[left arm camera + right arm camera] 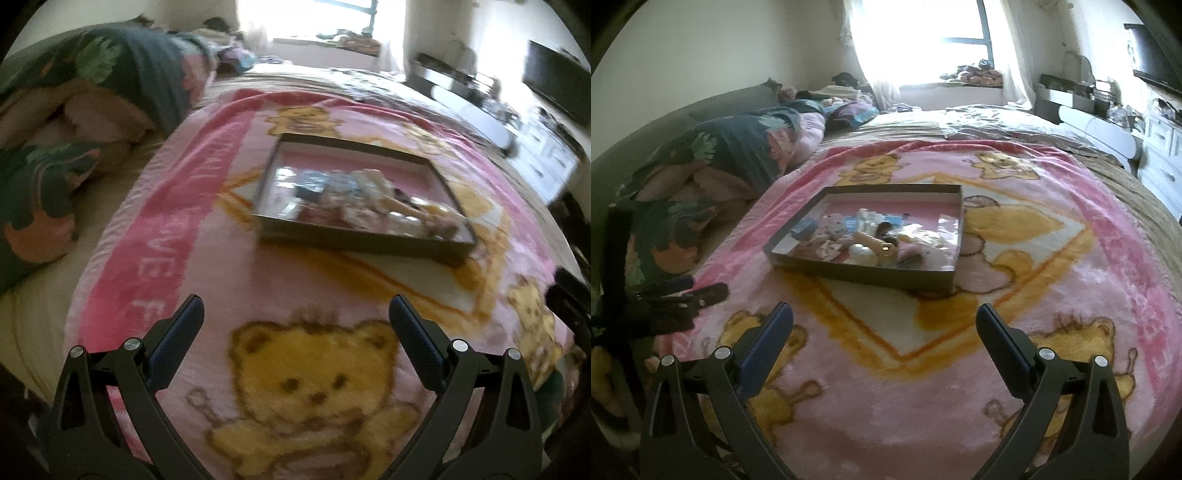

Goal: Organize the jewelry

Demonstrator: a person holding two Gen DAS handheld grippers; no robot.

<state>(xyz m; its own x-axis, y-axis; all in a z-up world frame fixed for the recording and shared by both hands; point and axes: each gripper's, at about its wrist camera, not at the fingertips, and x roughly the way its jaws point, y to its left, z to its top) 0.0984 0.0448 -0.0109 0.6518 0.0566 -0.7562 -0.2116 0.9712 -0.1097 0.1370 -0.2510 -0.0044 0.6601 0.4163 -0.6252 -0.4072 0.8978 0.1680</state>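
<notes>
A shallow dark-rimmed tray [864, 275] lies on a pink teddy-bear blanket [923, 387] on a bed. A mixed heap of small jewelry pieces and little boxes [864, 236] fills its near half. The tray also shows in the left wrist view [365, 245], blurred, with the jewelry heap [369, 199] inside. My left gripper [295, 314] is open and empty, over the blanket short of the tray. My right gripper [884, 319] is open and empty, also short of the tray. The left gripper also shows in the right wrist view [701, 293] at the left edge.
A folded floral quilt and pillows [713, 162] lie along the left of the bed. A bright window [923, 40] is at the back. White drawers and shelves [1156, 147] stand at the right. The blanket's pink border [155, 251] runs left of the tray.
</notes>
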